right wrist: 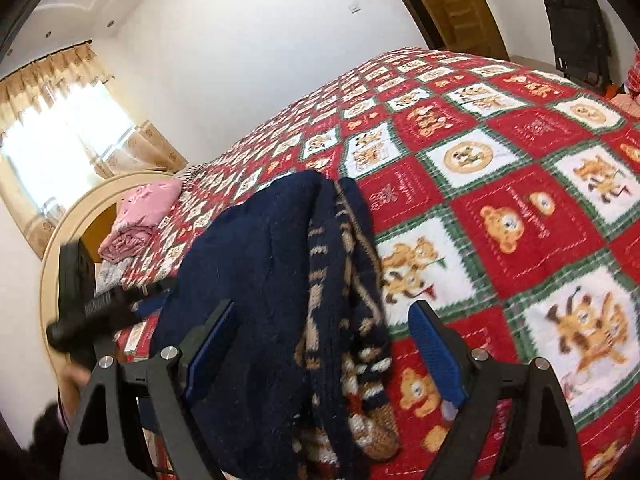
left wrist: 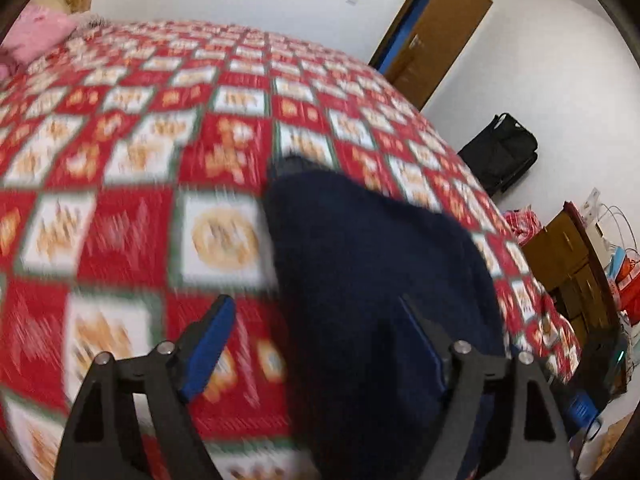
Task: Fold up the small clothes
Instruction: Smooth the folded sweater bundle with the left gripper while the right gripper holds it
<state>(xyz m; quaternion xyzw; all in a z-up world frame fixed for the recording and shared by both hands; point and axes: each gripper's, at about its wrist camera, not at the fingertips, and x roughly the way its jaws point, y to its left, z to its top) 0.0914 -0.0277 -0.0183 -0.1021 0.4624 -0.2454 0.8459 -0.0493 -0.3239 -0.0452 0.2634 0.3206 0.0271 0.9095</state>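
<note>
A small dark navy knitted sweater (left wrist: 372, 280) lies on the bed. In the right wrist view it (right wrist: 256, 264) shows a tan and white pattern along its folded right side (right wrist: 352, 320). My left gripper (left wrist: 316, 332) is open, its right finger (left wrist: 424, 344) over the sweater's near part, its left finger (left wrist: 208, 340) over the blanket. My right gripper (right wrist: 324, 344) is open, its jaws astride the sweater's near end. The other hand-held gripper (right wrist: 92, 312) shows blurred at the left of the right wrist view.
The bed is covered by a red, white and green teddy-bear blanket (right wrist: 520, 184). Folded pink clothes (right wrist: 140, 216) lie near the headboard (right wrist: 80, 208). A wooden door (left wrist: 432, 32), a black bag (left wrist: 500, 152) and a cluttered cabinet (left wrist: 572, 256) stand beyond the bed's right edge.
</note>
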